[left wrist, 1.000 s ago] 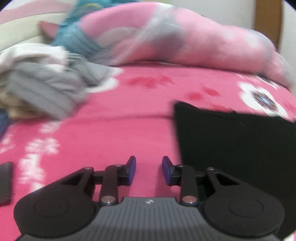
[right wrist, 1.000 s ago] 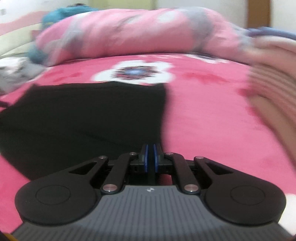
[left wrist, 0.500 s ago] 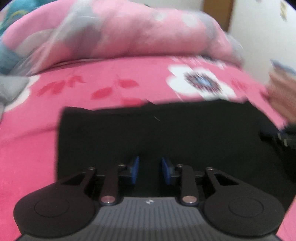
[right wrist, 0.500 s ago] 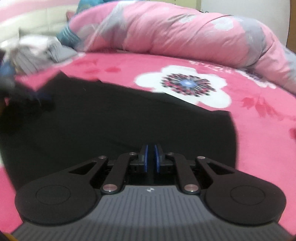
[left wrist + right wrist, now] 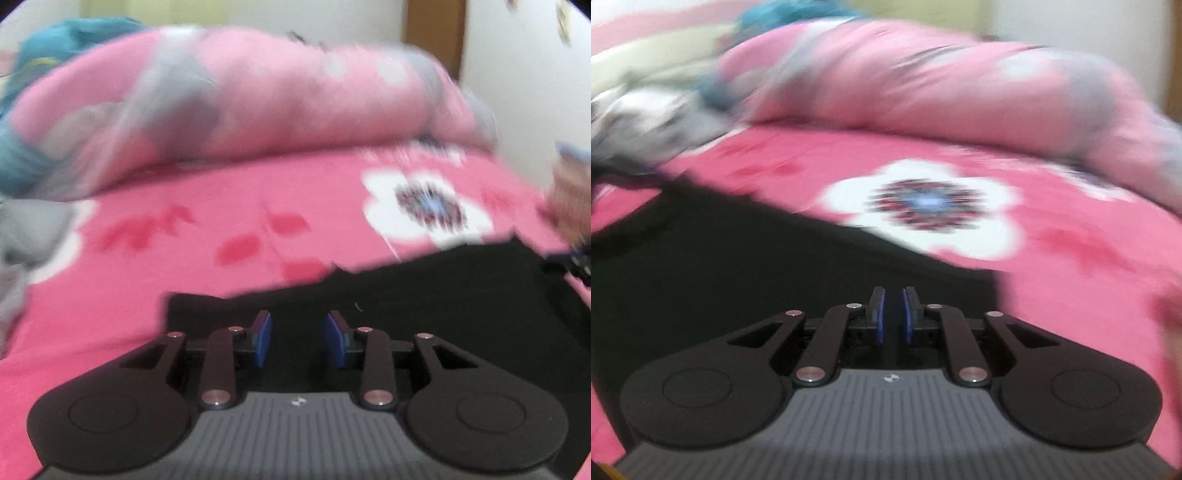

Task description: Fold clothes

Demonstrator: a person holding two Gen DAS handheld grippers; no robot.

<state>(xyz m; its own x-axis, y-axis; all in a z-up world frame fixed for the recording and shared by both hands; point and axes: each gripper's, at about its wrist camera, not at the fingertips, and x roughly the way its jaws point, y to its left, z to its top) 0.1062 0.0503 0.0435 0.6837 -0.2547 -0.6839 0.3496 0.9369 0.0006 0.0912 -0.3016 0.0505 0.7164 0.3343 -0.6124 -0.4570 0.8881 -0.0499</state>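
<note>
Black garment (image 5: 424, 306) lies flat on the pink bed (image 5: 221, 221), long axis nine to three; left claw (image 5: 299, 341), opening and empty, sits over its nine-o'clock corner, right claw (image 5: 893, 317) nearly closed, empty.

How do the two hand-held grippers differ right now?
The left hand-held gripper has a clear gap between its blue pads and its jaws are opening; the right hand-held gripper has its pads nearly together. The left sits near the left end of the black garment, the right near its right end. Both are over the garment on the pink bedspread.
</note>
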